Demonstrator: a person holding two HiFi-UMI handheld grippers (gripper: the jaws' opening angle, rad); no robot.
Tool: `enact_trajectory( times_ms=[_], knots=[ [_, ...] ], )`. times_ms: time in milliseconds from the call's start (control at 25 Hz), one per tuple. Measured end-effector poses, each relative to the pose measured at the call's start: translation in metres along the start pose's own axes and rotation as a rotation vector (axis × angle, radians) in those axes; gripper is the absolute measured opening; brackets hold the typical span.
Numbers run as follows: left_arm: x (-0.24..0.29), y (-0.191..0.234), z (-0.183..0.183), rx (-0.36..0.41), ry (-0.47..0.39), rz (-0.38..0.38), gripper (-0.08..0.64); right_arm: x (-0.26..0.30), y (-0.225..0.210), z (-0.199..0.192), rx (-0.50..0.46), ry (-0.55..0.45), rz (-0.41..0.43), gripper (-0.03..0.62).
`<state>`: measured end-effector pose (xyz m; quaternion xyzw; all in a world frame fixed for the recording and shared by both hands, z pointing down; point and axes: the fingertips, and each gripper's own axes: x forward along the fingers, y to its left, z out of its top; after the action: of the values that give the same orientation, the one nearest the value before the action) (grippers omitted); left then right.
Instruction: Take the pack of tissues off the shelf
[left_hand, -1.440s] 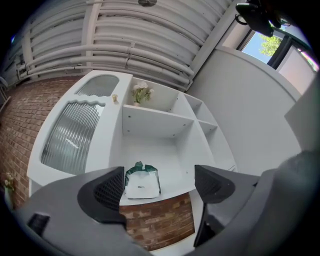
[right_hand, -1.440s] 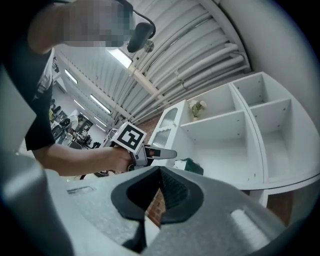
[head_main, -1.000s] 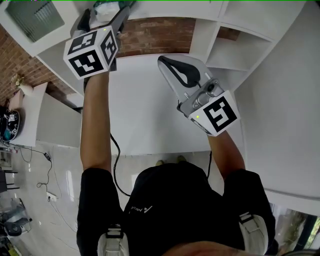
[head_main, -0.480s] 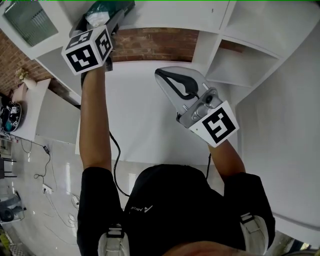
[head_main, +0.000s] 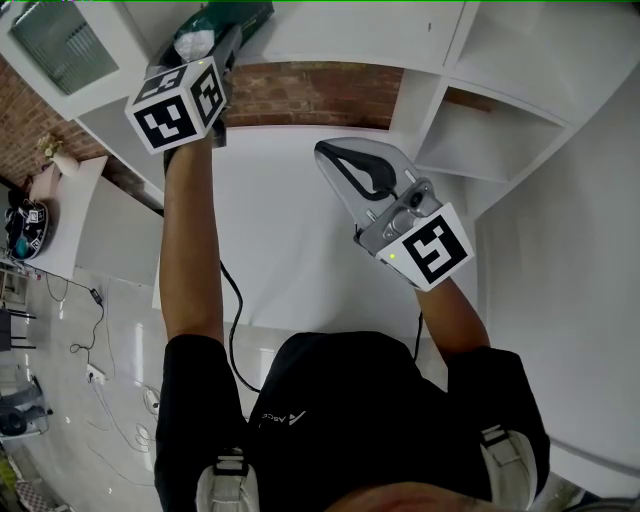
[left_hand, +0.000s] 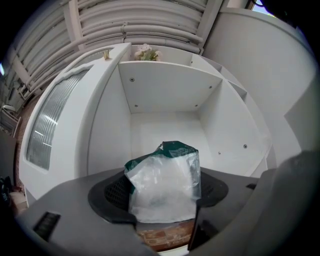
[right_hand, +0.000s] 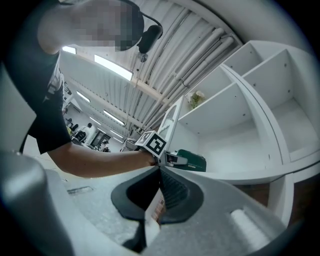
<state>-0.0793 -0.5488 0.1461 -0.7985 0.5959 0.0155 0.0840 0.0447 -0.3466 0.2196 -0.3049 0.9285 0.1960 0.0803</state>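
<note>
The pack of tissues (left_hand: 165, 175), clear plastic with a green top, lies at the front of a white shelf compartment (left_hand: 165, 95). My left gripper (left_hand: 162, 202) reaches into that compartment. Its jaws have just been closing, the pack is between them, and both pads press its sides. In the head view the pack (head_main: 240, 14) shows at the top left, just past the left gripper (head_main: 212, 48). The right gripper (head_main: 325, 150) hovers over the white tabletop, shut with nothing in it. In the right gripper view, that gripper (right_hand: 157, 192) looks across at the green pack (right_hand: 195, 161).
A brick wall (head_main: 310, 95) shows behind the shelf unit, below the pack's board. More open white compartments (head_main: 500, 130) stand to the right. A frosted cabinet door (head_main: 60, 35) is left of the pack. White tabletop (head_main: 290, 250) spreads below both grippers. Flowers (left_hand: 145, 50) sit on top of the unit.
The left gripper has pushed farther in toward the shelf and its jaws have come in around the pack. The right gripper has sunk a little and stays shut.
</note>
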Motion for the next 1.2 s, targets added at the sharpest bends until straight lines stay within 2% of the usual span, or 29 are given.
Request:
enact_trajectory(
  times_ms=[160,320,640,800,1040,1200],
  knots=[
    [-0.003,0.002,0.005,-0.031,-0.022,0.006,0.297,0.001,-0.011,0.002,-0.015,-0.014,-0.028,0.002],
    [-0.019,0.0,0.019,-0.056,-0.084,0.006,0.291,-0.004,-0.024,0.016,-0.043,-0.045,-0.082,0.002],
    [-0.094,-0.026,0.045,-0.087,-0.26,-0.076,0.291,-0.029,-0.027,0.033,-0.028,-0.072,-0.165,0.002],
    [-0.139,-0.036,0.043,-0.116,-0.313,-0.109,0.291,-0.038,-0.015,0.036,-0.011,-0.081,-0.17,0.002],
    [-0.192,-0.045,0.029,-0.157,-0.338,-0.125,0.291,-0.047,0.006,0.036,0.001,-0.091,-0.17,0.002],
    [-0.221,-0.053,0.014,-0.153,-0.362,-0.128,0.291,-0.057,0.02,0.028,0.024,-0.106,-0.176,0.002]
  ],
)
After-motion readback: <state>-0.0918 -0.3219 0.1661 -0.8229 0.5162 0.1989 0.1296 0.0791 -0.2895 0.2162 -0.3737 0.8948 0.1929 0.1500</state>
